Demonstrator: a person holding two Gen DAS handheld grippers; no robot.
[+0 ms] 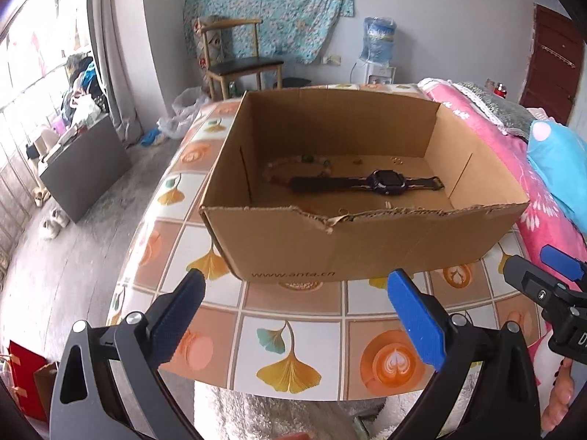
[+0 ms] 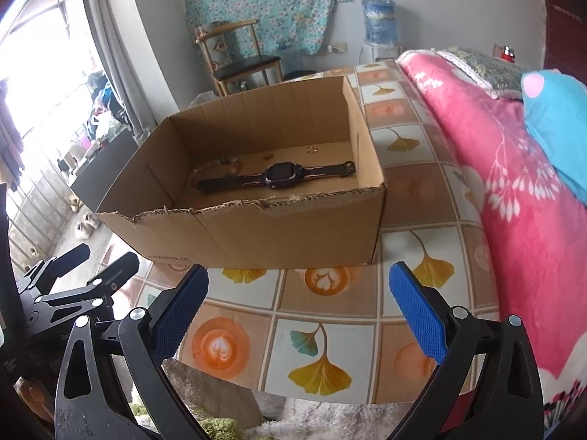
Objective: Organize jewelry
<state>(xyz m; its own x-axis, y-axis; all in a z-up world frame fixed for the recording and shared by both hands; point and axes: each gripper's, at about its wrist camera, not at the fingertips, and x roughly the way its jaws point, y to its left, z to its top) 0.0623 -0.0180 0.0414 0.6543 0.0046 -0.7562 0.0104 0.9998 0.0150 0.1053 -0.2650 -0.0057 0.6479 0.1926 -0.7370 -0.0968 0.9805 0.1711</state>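
Cardboard box [image 1: 367, 245] sat at centre frame in both wrist views, on a table covered with a ginkgo-leaf and latte-print cloth [image 1: 293, 333]; its near rim was torn. Inside it I logged a dark wristwatch [image 1: 381, 182] lying flat across the floor, strap stretched out, one strap end lying across a beaded bracelet [image 1: 293, 165] toward the left half of the box. Two or three small pieces near the back wall were too small to identify. My left gripper [image 1: 295, 315] hung low in the frame, short of the box, fingers spread wide, nothing between them. My right gripper [image 2: 299, 311] likewise: released, empty, low centre, hovering over the cloth before the box. Pink blanket [image 2: 513, 183] filled the right side.
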